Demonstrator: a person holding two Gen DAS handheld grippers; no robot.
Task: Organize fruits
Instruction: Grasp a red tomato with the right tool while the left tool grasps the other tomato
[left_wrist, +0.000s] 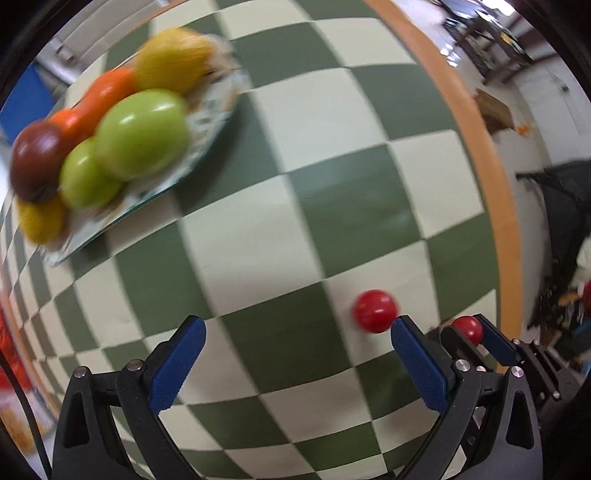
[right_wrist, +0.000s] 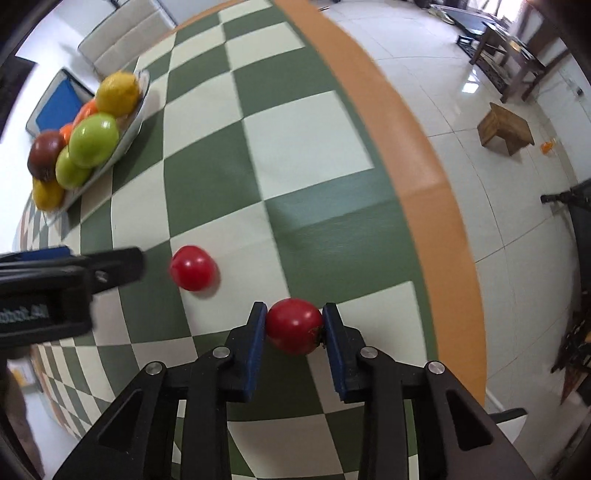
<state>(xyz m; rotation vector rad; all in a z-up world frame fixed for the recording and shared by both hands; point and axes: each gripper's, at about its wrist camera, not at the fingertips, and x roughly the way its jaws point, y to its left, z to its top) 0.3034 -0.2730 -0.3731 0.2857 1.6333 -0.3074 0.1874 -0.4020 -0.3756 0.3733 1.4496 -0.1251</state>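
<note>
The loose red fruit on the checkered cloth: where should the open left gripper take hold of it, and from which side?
Grip the loose red fruit across its widest middle, coming down from above. It is round, smooth and free on the tablecloth, so a low pinch would likely squirt it away. The left gripper is open; the right gripper already clamps another red fruit.

Round table (right_wrist: 314, 147) with green-and-cream checked cloth, orange rim. Glossy pale tiled floor (right_wrist: 461, 177). Small wooden stool (right_wrist: 505, 127), dark wooden furniture (right_wrist: 517, 55) far side, cream chair (right_wrist: 125, 40).
</note>
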